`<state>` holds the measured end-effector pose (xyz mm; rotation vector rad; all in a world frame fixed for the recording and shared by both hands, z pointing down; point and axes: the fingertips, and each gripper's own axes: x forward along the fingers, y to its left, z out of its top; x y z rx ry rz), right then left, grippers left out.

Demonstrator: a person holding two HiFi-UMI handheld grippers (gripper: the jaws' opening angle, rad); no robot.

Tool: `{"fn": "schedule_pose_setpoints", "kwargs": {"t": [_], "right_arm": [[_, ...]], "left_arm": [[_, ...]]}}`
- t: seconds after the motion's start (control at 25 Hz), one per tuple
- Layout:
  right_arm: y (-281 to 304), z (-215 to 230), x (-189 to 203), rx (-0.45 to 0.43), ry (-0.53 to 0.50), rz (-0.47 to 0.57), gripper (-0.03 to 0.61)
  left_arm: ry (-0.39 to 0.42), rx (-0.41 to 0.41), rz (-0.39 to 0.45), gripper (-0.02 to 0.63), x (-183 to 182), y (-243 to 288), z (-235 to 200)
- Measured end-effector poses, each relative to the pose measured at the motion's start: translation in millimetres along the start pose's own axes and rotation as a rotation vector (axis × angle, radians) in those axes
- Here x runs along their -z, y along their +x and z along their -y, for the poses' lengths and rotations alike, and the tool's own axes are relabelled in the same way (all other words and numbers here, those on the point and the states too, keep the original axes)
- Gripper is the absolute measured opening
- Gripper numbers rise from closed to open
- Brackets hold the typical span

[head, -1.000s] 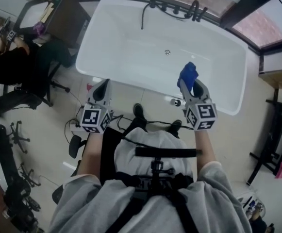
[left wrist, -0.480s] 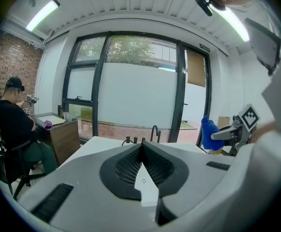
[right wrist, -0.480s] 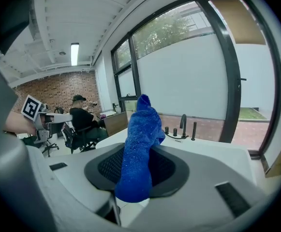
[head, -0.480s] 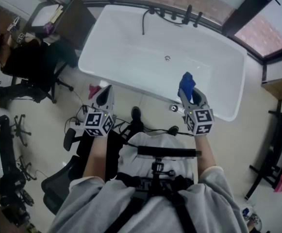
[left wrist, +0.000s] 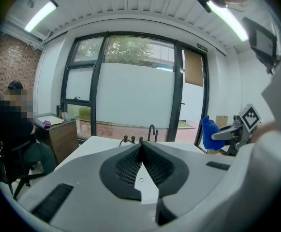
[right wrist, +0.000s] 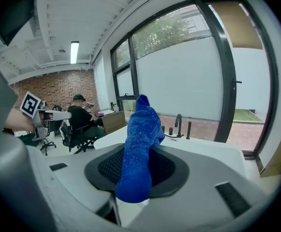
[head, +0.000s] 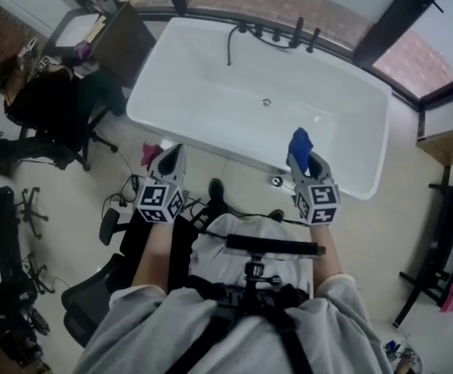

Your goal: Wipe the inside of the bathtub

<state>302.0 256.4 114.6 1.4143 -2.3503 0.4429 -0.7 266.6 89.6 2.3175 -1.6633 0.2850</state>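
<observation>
Bathtub point(head: 210, 92) lies beyond right tongs point(head: 302, 160) clamping blue cloth point(head: 299, 141).

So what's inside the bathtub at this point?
Inside the bathtub only the drain shows, on a bare white floor. The right claw and its blue cloth cover a patch of the near wall.

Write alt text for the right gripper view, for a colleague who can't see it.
The right tool is shut on a blue cloth that stands up between its jaws. Beyond lies the white bathtub with dark taps on its far rim, in front of tall windows; a person sits at left.
</observation>
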Motion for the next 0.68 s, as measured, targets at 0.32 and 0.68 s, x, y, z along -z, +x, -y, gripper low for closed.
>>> {"fn": "schedule_pose_setpoints", "kwargs": {"t": [0.32, 0.68], "right_arm": [[-3, -2, -5, -0.009, -0.010, 0.011, 0.127], [0, 0, -11, -0.019, -0.024, 0.015, 0.127]], "left_arm": [[0.008, 0.023, -0.007, 0.001, 1, -3, 10], [0.013, 0.012, 0.002, 0.000, -4, -5, 8]]}}
